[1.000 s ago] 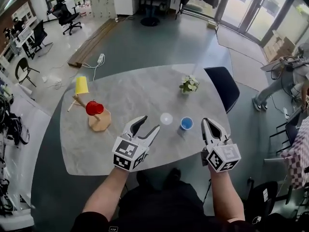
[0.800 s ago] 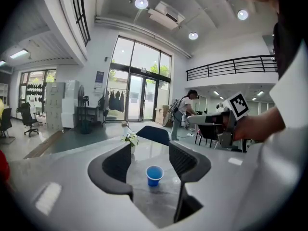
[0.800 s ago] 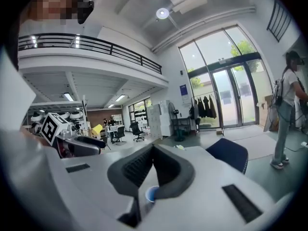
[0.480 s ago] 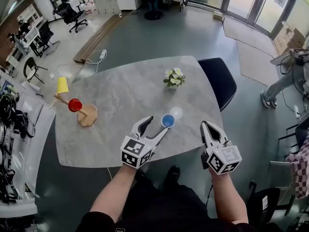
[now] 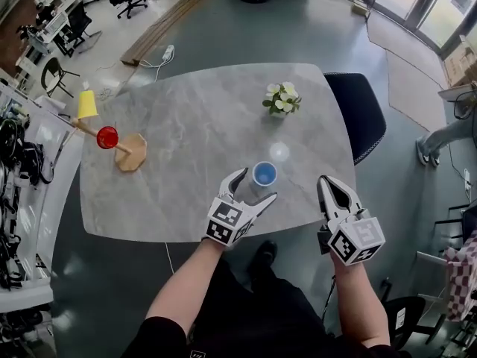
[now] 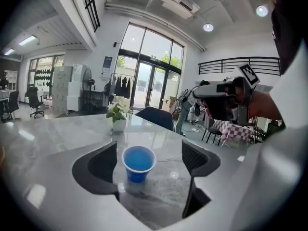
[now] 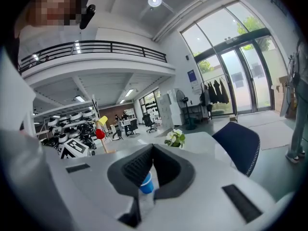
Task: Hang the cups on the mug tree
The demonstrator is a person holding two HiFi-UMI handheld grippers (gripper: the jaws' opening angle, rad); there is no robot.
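Note:
A blue cup [image 5: 264,174] stands upright on the marble table [image 5: 186,133], near its front edge. My left gripper [image 5: 253,186] straddles it, and its jaws are opening. In the left gripper view the blue cup [image 6: 138,162] sits between the two pads without touching either. My right gripper [image 5: 333,192] hovers shut and empty off the table's front right corner. The wooden mug tree [image 5: 128,152] stands at the far left, carrying a red cup [image 5: 107,137] and a yellow cup [image 5: 87,104]. Past the shut jaws of my right gripper [image 7: 153,165] the blue cup [image 7: 146,183] shows.
A small white pot of flowers [image 5: 281,99] stands at the back right of the table. A dark blue chair [image 5: 359,118] is tucked against the right edge. Office chairs and shelves line the room at the left.
My left gripper has moved forward to the blue cup and its jaws have widened around it. The right gripper stays shut at the front right.

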